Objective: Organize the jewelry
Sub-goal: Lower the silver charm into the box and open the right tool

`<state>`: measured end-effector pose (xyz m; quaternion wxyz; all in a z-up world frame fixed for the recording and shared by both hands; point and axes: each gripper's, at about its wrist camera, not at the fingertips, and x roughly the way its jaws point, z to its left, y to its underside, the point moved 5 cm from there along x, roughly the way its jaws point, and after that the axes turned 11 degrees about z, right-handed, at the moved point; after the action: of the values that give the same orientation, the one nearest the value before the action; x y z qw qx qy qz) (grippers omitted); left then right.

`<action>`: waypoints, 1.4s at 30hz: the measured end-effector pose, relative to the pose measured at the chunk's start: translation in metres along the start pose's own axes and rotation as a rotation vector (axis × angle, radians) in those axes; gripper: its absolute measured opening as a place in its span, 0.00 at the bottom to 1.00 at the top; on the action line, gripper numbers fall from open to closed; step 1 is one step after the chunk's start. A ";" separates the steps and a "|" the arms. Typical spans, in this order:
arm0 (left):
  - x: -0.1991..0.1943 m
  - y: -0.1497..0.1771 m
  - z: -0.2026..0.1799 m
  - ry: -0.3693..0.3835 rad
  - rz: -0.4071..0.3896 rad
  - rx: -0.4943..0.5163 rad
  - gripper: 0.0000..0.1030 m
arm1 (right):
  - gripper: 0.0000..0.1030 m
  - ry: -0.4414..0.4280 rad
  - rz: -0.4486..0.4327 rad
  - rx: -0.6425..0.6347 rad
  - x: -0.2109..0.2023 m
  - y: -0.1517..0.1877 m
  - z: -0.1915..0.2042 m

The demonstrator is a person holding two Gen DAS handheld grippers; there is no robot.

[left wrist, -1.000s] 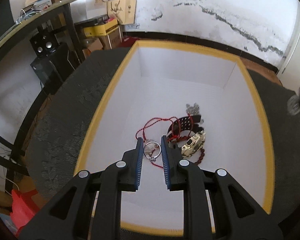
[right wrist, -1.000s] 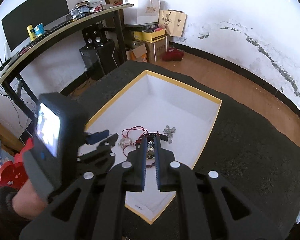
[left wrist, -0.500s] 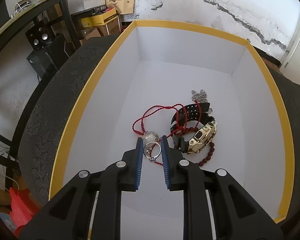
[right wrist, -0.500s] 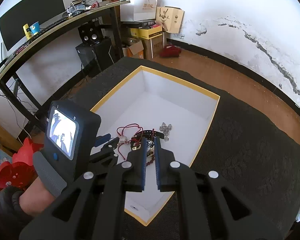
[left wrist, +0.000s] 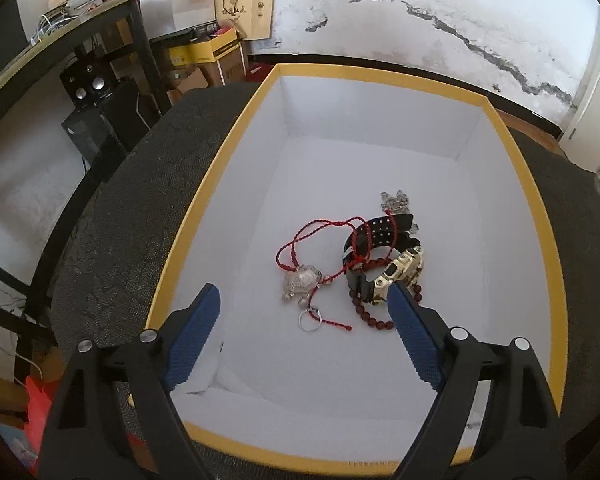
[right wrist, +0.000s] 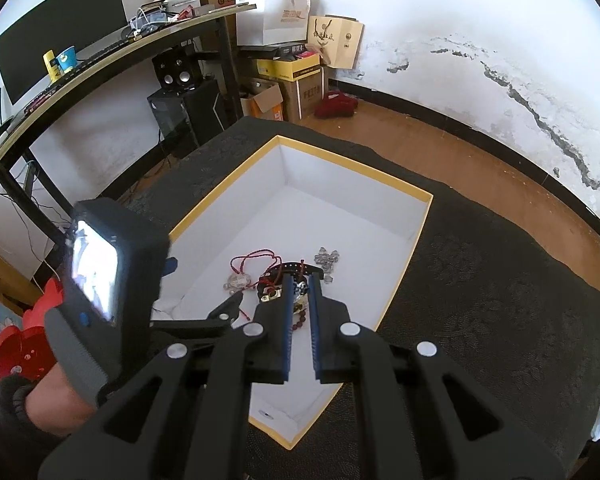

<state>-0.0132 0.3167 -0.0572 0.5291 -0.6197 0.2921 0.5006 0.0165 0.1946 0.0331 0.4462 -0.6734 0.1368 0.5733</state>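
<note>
A white box with a yellow rim sits on the dark table; it also shows in the right wrist view. On its floor lie a silver ring, a red cord with a silver pendant, a gold watch with a black strap, red beads and a silver chain. My left gripper is open wide and empty, just above the ring. My right gripper is nearly shut and empty, held above the watch.
The box stands on a black patterned tablecloth. A desk with a monitor, speakers and cardboard boxes is at the back left. Wooden floor and a cracked white wall lie beyond.
My left gripper has opened wide and let go of the silver ring, which now lies on the box floor by the pendant. The right gripper stays nearly shut above the box.
</note>
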 end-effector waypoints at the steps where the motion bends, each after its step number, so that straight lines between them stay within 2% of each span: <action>1: -0.003 0.002 0.001 0.006 -0.001 0.000 0.81 | 0.08 -0.001 0.005 0.002 0.003 -0.001 0.000; 6: -0.017 0.012 0.011 0.011 -0.007 -0.010 0.81 | 0.08 0.003 0.031 0.001 0.021 -0.006 0.002; 14: -0.053 0.030 0.043 0.001 -0.038 -0.058 0.81 | 0.08 -0.005 0.093 -0.008 0.077 -0.013 0.006; 23: -0.076 0.037 0.062 0.007 -0.065 -0.082 0.81 | 0.08 0.008 0.169 -0.003 0.131 -0.017 0.011; 35: -0.076 0.039 0.066 0.023 -0.064 -0.093 0.81 | 0.08 0.031 0.203 -0.009 0.151 -0.012 0.012; 42: -0.079 0.040 0.067 0.024 -0.067 -0.097 0.81 | 0.09 0.050 0.183 -0.017 0.145 -0.012 0.013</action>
<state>-0.0953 0.3564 0.0058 0.5113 -0.6601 0.2527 0.4888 0.0606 0.2588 -0.0899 0.3827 -0.6759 0.2042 0.5958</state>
